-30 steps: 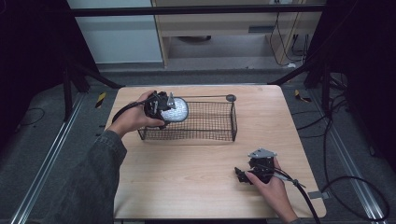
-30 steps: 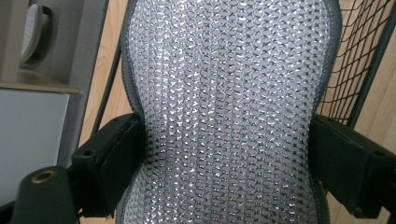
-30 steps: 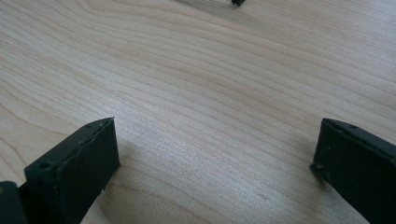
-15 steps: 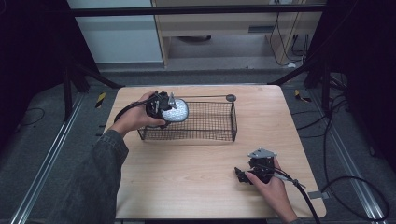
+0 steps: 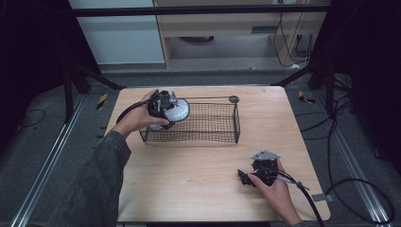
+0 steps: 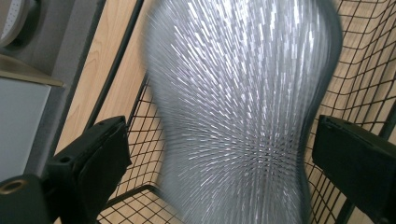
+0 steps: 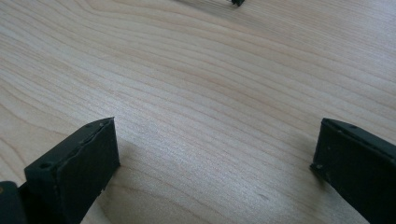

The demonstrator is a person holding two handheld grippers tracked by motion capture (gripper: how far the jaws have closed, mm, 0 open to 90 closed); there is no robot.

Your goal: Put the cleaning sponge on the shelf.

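My black left gripper (image 5: 166,106) sits by a silver, finely streaked strainer (image 6: 243,116) over the black wire-grid basket (image 5: 208,124); my table (image 7: 196,84) is pale wood with wavy grain

table (image 5: 198,189): pale matt wood | basket (image 5: 208,124): black wire mesh | strainer (image 6: 243,116): shiny (fine) metal mesh

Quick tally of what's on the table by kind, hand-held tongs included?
Wire basket: 1
Silvery bristly thing, blurred, at the basket's left end: 1
Tongs: 2, left with its jaws just opened and clear of the silvery thing between them, right open over bare table
Total: 4
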